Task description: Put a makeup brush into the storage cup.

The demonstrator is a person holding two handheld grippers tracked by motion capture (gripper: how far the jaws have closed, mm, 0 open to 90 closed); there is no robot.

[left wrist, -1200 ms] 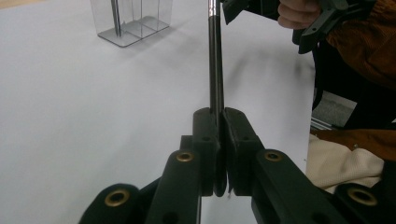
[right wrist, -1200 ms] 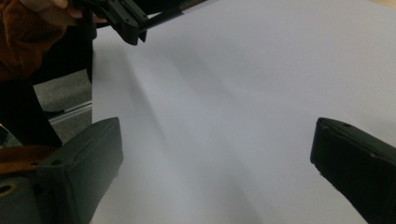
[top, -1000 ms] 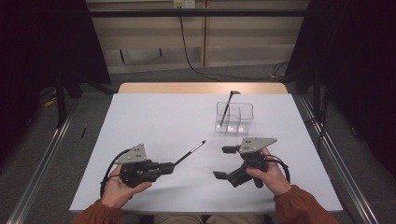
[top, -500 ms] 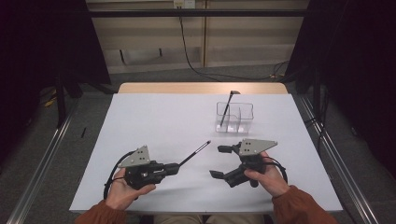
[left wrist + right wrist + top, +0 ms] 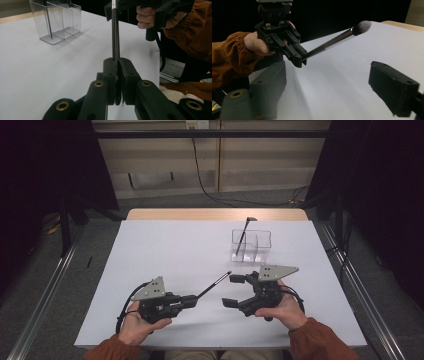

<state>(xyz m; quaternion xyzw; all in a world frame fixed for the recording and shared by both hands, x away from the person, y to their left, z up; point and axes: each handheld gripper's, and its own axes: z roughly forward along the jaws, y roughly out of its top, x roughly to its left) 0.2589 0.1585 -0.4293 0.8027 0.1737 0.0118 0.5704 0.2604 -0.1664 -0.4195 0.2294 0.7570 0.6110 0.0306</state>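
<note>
**Brush being offered across for a handover**

The makeup brush (image 5: 214, 285) is angling up off the tabletop (image 5: 170, 250), its handle end clamped in the left gripper (image 5: 192, 301), probably so the right gripper (image 5: 231, 291) can take the shaft. Its fingers (image 5: 393, 91) are standing apart, closing in, nothing between them. The right gripper view is revealing the soft bristles; the high view is placing the clear organizer (image 5: 251, 246), with another brush, beyond.

A lab recording bay: dark curtains (image 5: 45, 165), rails (image 5: 40, 300) (floor-mounted), white table (image 5: 170, 250).
</note>
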